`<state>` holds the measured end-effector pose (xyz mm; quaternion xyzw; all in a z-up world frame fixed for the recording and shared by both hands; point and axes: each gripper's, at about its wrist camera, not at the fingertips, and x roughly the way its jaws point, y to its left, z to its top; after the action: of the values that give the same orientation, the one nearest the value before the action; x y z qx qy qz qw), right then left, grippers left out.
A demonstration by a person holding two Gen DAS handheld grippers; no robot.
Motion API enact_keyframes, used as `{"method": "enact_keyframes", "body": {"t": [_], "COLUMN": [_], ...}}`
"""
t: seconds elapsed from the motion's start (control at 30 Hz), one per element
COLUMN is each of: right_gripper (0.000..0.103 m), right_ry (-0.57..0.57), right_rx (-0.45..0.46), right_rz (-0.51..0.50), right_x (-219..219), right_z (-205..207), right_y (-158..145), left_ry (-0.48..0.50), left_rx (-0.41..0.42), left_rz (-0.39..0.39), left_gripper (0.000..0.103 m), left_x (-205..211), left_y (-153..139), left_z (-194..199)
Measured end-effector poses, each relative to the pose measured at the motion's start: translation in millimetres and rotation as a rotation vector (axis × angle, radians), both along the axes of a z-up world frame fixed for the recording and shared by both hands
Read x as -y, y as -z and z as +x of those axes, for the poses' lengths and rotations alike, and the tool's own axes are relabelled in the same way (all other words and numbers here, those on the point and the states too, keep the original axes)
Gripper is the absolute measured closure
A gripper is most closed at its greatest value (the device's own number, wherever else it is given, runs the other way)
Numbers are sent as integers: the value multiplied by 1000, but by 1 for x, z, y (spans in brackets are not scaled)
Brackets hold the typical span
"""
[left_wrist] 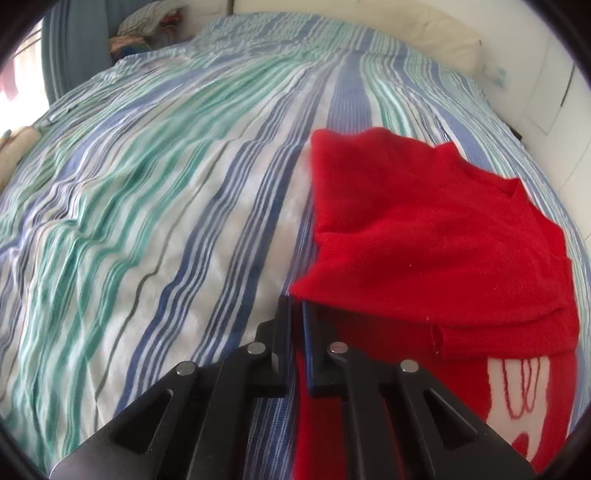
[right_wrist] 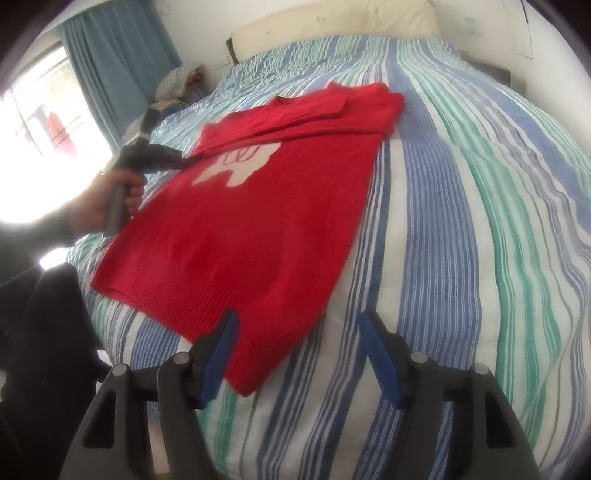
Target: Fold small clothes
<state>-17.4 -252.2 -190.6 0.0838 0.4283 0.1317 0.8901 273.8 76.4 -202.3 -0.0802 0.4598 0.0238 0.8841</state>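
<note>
A red knit sweater (right_wrist: 258,206) with a white motif (right_wrist: 240,162) lies on the striped bed, its sleeves folded across the chest. In the left wrist view the sweater (left_wrist: 424,229) fills the right side. My left gripper (left_wrist: 297,306) is shut on a corner of the folded red fabric and holds it raised; it also shows in the right wrist view (right_wrist: 184,162) at the sweater's left edge. My right gripper (right_wrist: 299,325) is open and empty, just above the sweater's hem corner near the bed's front edge.
The striped blue, green and white bedspread (right_wrist: 480,221) covers the bed. A cream headboard (right_wrist: 332,33) is at the back. A pile of clothes (right_wrist: 177,85) sits by the blue curtain (right_wrist: 118,66) and window at left. The person's dark sleeve (right_wrist: 37,314) is at lower left.
</note>
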Motion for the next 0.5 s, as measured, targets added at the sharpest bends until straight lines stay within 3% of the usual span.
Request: {"method": "enact_keyframes", "body": {"t": [0.13, 0.3, 0.4, 0.5], "right_gripper": [36, 36, 36, 36], "right_ry": [11, 10, -1, 6], "right_rx": [-8, -18, -30, -43], "right_rz": [5, 31, 87, 196], "right_x": [4, 9, 16, 27], "right_z": [1, 4, 18, 59], "right_y": [2, -2, -23, -59], "left_ry": [7, 46, 100, 147], "left_rx": [16, -12, -28, -34], "left_rz": [-12, -71, -87, -100], "left_gripper": [99, 88, 75, 69], "left_x": [-2, -13, -19, -26], "left_y": [9, 2, -9, -19], "left_z": [-8, -14, -30, -52]}}
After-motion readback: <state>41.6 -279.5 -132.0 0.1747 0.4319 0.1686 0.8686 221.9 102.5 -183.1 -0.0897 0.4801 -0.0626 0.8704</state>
